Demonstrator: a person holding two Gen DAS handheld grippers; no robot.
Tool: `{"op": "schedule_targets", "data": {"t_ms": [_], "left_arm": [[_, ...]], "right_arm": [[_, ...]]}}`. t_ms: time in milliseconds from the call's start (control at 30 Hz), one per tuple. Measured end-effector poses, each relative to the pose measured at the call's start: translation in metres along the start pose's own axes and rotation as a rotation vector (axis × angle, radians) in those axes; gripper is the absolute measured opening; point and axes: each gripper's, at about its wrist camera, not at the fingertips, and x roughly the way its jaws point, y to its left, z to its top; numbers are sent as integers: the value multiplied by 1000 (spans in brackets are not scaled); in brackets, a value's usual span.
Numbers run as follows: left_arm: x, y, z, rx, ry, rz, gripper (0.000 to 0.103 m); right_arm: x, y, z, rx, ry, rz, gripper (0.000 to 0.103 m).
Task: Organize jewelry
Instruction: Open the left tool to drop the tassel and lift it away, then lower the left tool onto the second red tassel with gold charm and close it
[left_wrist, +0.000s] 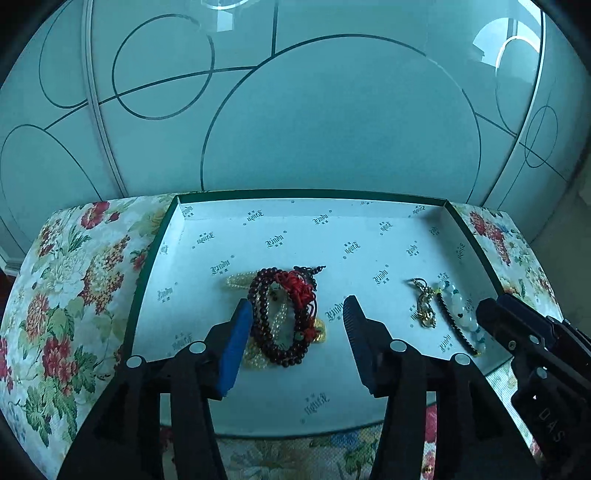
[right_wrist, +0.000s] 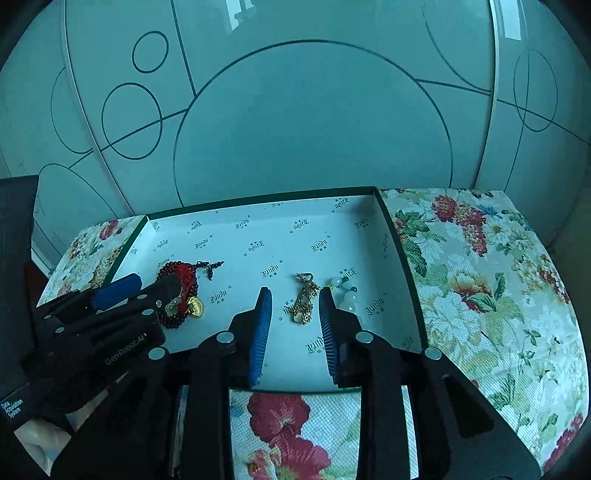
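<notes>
Left gripper (left_wrist: 297, 317): jaws wide, nothing held; centre-low in left view, straddling the dark bead bracelet (left_wrist: 280, 317), likely lined up to pick it.
Right gripper (right_wrist: 295, 306): jaws moderately apart, nothing held; gold chain (right_wrist: 304, 299) lies between the tips, apparently the next pick.
Bead pile: dark beads, red cord (left_wrist: 299, 290), gold charm (right_wrist: 195, 306) tangled together, left of centre.
White bead bracelet (right_wrist: 347, 295): just right of the right gripper's right finger.
Tray (left_wrist: 314, 195): shallow printed box holding all pieces, on floral cloth (right_wrist: 480, 280).
</notes>
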Motion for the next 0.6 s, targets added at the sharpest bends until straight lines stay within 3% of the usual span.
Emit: {"op": "schedule_targets", "data": {"t_ms": [600], "left_arm": [[-92,55,-120,-146,49,15,52]], "right_arm": [[-72,-14,-104,28,93,-3,26]]}}
